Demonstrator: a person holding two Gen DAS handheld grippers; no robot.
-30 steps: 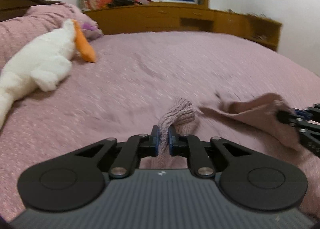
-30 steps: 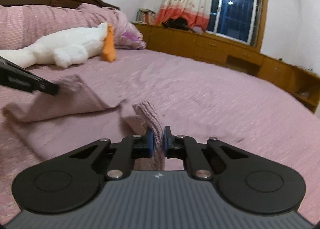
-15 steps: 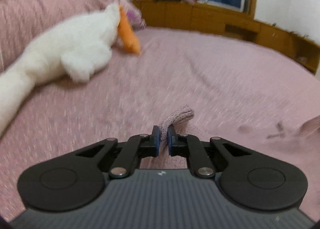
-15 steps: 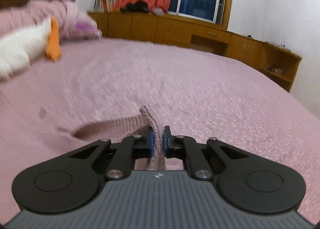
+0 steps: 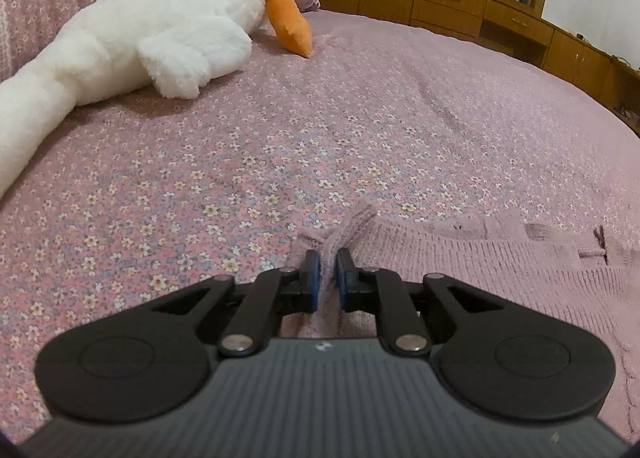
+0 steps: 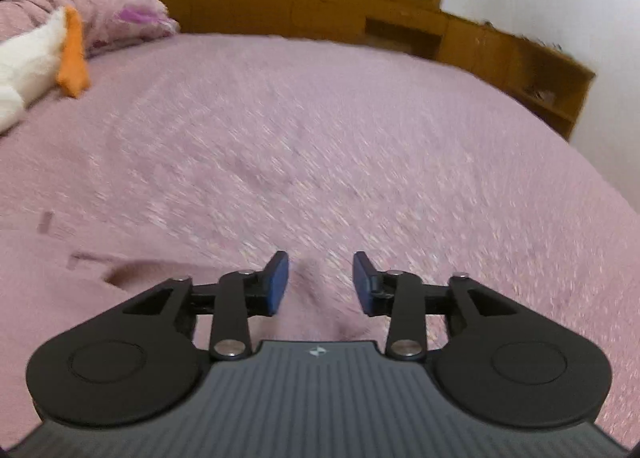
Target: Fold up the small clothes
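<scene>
The knit (image 5: 460, 258) lies spread on the bedspread (image 5: 320, 130), running from between my left gripper's (image 5: 325, 272) pads out to the right of it, flat, with a row of small slits or buttonholes along its far edge. I pinch one corner of it with the left gripper: the blue pads press on a raised ridge of the ribbed cloth, and the log-like stub of that corner pokes up just ahead of the fingertips. My right gripper (image 6: 321, 282) is opening, its pads well apart, and the cloth under and between them bulges a little but touches neither pad as far as I can tell; this view is blurred, so I cannot say where the knit's edge ends there. I judge that the garment is laid out or has just had one fold brought over, with the right side let go and the left corner not yet set down. Left to do, as I read it: drop the left corner, smooth the cloth, then make the remaining folds into a small packet. Farther ahead of the left gripper, to its left, lies a white plush (image 5: 152, 30) with an orange beak, well apart from the knit; beyond the bed stands a wooden cabinet (image 6: 400, 26).
</scene>
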